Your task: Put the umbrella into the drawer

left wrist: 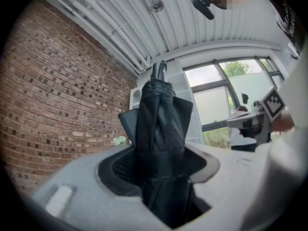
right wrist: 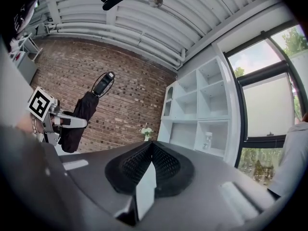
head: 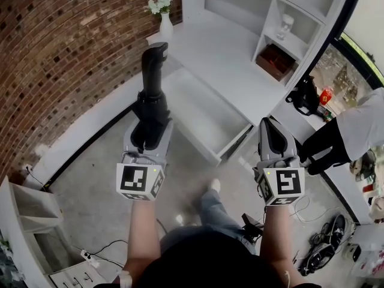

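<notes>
My left tongs (head: 149, 131) pinched the folded black umbrella (head: 153, 77) by its lower part, roughly upright (handle uppermost), above the floor (head: 90, 179) just beside the open white drawer (head: 207, 119). My right tongs (head: 271, 125) were pressed together, empty, well apart from it.

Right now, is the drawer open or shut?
Open: the drawer is pulled out from the white cabinet, its inside showing in the head view.

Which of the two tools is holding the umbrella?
The left tool, whose jaws are closed on the folded black umbrella; the right tool has its jaws shut together with nothing between them.
</notes>
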Demonstrator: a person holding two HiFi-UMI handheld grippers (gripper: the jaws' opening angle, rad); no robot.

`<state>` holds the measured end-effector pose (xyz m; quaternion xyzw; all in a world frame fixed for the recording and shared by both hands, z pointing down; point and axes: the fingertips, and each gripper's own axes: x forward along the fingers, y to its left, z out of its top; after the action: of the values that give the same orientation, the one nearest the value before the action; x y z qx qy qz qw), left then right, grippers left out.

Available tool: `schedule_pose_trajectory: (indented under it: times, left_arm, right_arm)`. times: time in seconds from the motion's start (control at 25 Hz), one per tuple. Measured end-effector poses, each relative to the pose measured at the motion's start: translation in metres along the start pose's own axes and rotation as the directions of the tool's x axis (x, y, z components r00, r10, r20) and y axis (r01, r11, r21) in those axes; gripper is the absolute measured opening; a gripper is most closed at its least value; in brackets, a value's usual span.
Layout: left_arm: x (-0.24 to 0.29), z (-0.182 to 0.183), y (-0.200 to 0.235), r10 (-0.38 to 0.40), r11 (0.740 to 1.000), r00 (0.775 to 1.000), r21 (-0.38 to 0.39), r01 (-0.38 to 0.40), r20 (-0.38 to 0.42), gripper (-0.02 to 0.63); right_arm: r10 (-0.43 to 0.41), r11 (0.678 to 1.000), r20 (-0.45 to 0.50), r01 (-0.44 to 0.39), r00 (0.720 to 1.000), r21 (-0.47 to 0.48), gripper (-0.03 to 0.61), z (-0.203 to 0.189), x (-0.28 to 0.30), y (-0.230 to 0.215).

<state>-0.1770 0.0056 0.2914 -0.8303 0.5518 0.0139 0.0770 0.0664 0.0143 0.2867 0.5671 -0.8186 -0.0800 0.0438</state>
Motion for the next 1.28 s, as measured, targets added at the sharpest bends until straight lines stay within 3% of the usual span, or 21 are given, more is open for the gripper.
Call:
schedule_pose_trajectory:
  times: [0.72, 1.28]
  left_arm:
    - [0.198, -0.039, 0.015, 0.089, 0.995, 0.992, -0.036, -0.093, -0.089, 0.241]
    - [0.265, -0.113, 0.006, 0.125, 0.979, 0.954, -0.12, -0.162, -0.271, 0.241]
  right_arm:
    - [0.069, 0.996, -0.018, -0.068, 0.997, 0.048, 0.003, -0.035, 0.163, -0.131]
    - [0.178, 0.98, -0.093, -0.168, 0.98, 0.107, 0.003, -0.086, 0.224, -0.155]
